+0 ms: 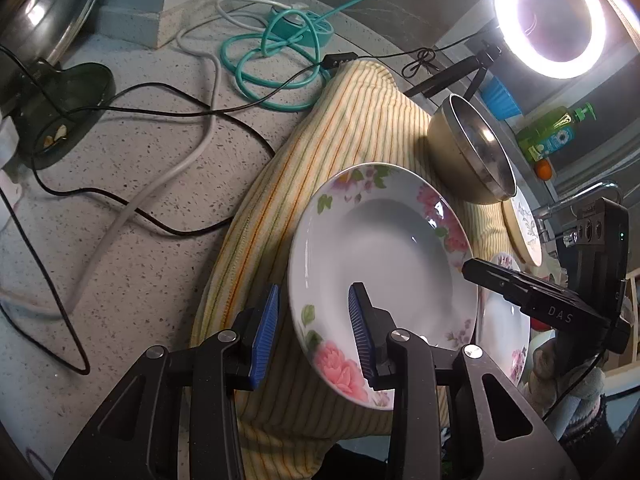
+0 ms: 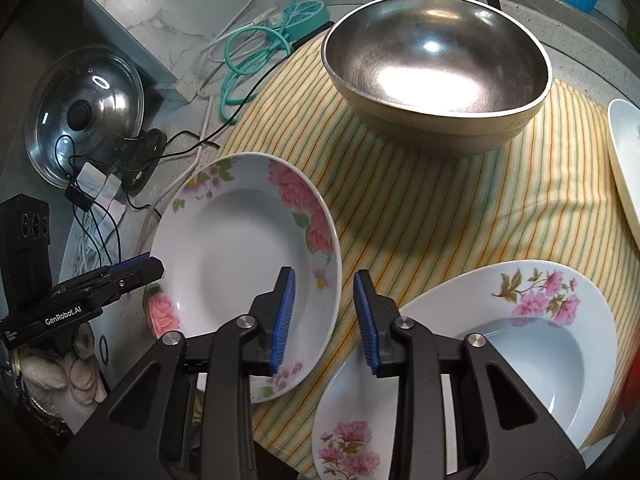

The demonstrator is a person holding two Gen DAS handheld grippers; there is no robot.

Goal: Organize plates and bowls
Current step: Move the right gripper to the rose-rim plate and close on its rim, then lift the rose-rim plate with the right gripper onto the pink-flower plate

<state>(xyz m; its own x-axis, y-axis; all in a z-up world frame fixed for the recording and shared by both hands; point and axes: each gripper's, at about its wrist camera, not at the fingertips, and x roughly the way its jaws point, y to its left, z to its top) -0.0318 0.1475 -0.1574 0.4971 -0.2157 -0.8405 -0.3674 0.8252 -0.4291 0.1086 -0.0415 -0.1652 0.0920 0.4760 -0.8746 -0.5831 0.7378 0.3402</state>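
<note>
Striped cloth (image 2: 460,208) on speckled counter: left gripper (image 1: 314,320) jaws wide open, straddling rose plate (image 1: 384,240) near rim, nothing clamped; right gripper (image 2: 324,312) open, empty, hovering between plates.

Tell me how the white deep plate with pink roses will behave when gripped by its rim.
The white deep plate with pink roses looks glazed and glossy, so probably slippery between the left gripper pads. Likely rigid ceramic or melamine. Gripped at one edge, its far side may droop.

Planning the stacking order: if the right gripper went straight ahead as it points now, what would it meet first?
Probably the striped cloth between the two floral plates, then the metal bowl; depth is unclear.
</note>
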